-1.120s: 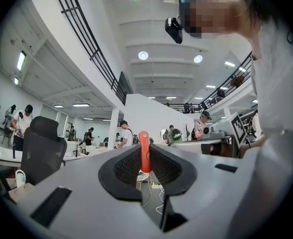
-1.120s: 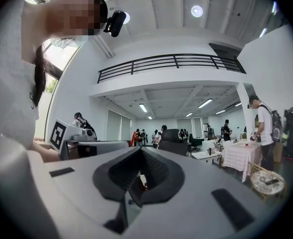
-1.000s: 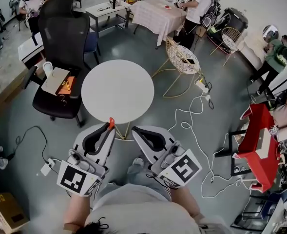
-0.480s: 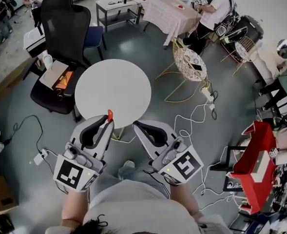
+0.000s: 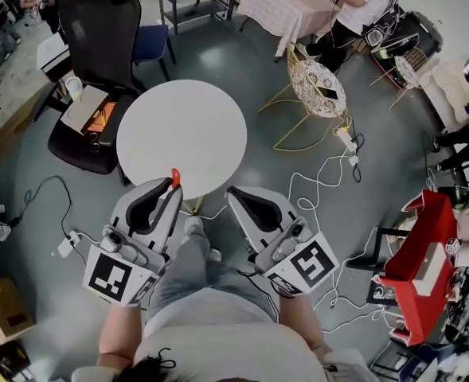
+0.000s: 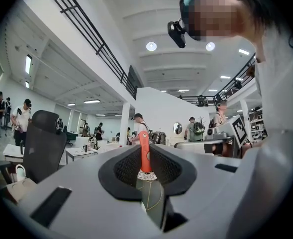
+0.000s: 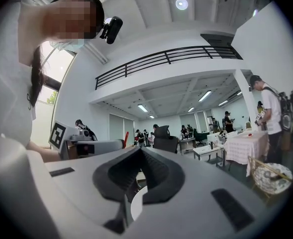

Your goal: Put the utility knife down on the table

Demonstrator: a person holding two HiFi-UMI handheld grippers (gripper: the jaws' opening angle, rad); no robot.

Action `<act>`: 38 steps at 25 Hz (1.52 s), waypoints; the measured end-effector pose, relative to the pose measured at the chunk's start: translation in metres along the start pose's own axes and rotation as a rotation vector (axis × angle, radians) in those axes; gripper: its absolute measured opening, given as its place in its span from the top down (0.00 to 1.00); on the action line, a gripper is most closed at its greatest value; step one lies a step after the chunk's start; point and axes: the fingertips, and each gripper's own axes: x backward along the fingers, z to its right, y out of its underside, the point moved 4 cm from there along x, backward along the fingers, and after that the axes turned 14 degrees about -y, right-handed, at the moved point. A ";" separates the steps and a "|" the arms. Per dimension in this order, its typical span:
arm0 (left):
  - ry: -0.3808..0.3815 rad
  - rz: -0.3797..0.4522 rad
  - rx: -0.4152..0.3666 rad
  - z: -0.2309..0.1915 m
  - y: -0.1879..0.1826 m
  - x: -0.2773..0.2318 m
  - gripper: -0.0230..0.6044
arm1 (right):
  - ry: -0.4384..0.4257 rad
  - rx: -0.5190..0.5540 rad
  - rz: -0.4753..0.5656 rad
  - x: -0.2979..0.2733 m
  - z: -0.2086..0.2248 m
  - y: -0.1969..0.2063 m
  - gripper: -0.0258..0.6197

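Observation:
My left gripper (image 5: 173, 188) is shut on an orange utility knife (image 5: 175, 177), whose tip sticks out past the jaws over the near edge of the round white table (image 5: 181, 138). In the left gripper view the knife (image 6: 145, 151) stands upright, pinched between the black pads. My right gripper (image 5: 236, 195) hangs beside it to the right, shut with nothing in it, just short of the table's near edge. Its jaws (image 7: 139, 169) meet in the right gripper view. Both are held low in front of the person's body.
A black office chair (image 5: 99, 70) stands left of the table, with a box and papers (image 5: 91, 110) beside it. A wire chair (image 5: 318, 90) is at the right, and white cables (image 5: 330, 173) trail over the floor. A red stand (image 5: 421, 261) is far right. People stand at tables at the back.
The table has come nearer in the head view and shifted left. Both grippers keep their pose, the left one still shut on the knife, now closer to the table's edge.

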 end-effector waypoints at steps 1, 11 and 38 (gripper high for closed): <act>0.004 -0.004 -0.001 0.000 0.001 -0.004 0.88 | 0.007 -0.003 -0.003 0.001 0.003 0.001 0.95; 0.031 -0.049 -0.006 -0.007 0.019 -0.048 0.88 | 0.035 -0.019 -0.016 -0.004 0.041 0.004 0.95; 0.059 -0.505 -0.122 -0.086 0.201 -0.135 0.88 | 0.051 -0.182 -0.124 -0.091 0.145 0.065 0.95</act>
